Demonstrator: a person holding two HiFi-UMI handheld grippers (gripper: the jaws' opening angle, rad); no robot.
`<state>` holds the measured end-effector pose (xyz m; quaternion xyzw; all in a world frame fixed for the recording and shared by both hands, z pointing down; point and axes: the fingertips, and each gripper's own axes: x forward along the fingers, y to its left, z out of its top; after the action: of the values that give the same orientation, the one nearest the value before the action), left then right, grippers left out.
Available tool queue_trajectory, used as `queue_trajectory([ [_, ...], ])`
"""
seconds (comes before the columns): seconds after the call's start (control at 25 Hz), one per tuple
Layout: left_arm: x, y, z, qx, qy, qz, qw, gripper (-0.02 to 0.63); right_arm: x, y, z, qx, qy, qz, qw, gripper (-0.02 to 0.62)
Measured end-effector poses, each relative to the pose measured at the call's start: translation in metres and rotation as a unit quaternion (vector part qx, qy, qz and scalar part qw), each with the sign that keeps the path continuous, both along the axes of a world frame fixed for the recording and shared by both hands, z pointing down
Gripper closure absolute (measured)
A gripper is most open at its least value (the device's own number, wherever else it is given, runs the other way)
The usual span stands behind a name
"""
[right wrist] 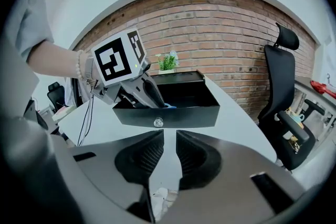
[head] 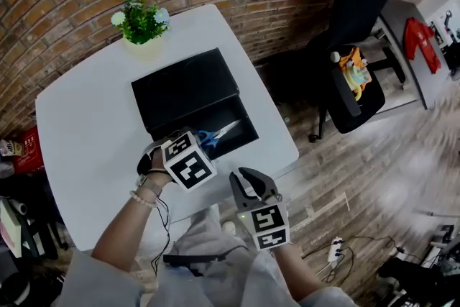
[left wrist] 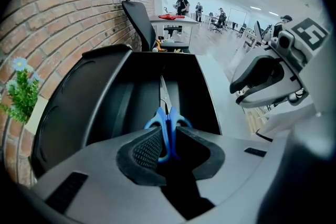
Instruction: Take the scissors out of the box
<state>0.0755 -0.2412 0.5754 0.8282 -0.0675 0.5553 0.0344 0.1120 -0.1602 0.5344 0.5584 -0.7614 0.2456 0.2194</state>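
Observation:
A black box (head: 185,85) sits on the white table (head: 86,133) with its drawer (head: 243,127) pulled open toward me. Blue-handled scissors (head: 219,134) lie in the drawer, blades pointing away to the right. My left gripper (head: 204,142) reaches into the drawer's near end. In the left gripper view it (left wrist: 168,136) is shut on the scissors (left wrist: 169,124) at the handles, with the blades running straight ahead. My right gripper (head: 246,180) hovers off the table's front edge, apart from the box. Its (right wrist: 169,136) jaws stand nearly together with nothing between them, facing the drawer front (right wrist: 184,115).
A potted plant (head: 141,24) stands behind the box at the table's far edge. A black office chair (head: 356,47) with a toy (head: 354,68) on it stands to the right. A brick wall runs behind. A power strip (head: 334,249) lies on the floor.

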Motion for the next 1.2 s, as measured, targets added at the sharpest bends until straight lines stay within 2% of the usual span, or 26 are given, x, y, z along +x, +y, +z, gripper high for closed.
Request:
queue_trajectory([
  [0.28,0.0,0.002,-0.015,0.013,0.034,-0.043,0.9984,0.509,0.012,0.018,-0.012,0.014,0.007,0.004,1.0,0.505],
  [0.56,-0.011,0.005,-0.045,0.042,0.076,-0.093,0.9918,0.509,0.015,0.024,-0.035,0.044,0.011,-0.004,0.999,0.511],
  [0.72,-0.019,0.005,-0.065,0.068,0.115,-0.13,0.9824,0.509,0.017,0.024,-0.054,0.075,0.016,0.003,0.997,0.529],
  [0.92,-0.026,0.014,-0.097,0.098,0.161,-0.154,0.9698,0.509,0.019,0.029,-0.078,0.098,0.024,0.005,0.995,0.538],
  [1.2,-0.035,0.034,-0.152,0.142,0.228,-0.183,0.9457,0.509,0.019,0.036,-0.114,0.136,0.027,-0.001,0.99,0.54],
])
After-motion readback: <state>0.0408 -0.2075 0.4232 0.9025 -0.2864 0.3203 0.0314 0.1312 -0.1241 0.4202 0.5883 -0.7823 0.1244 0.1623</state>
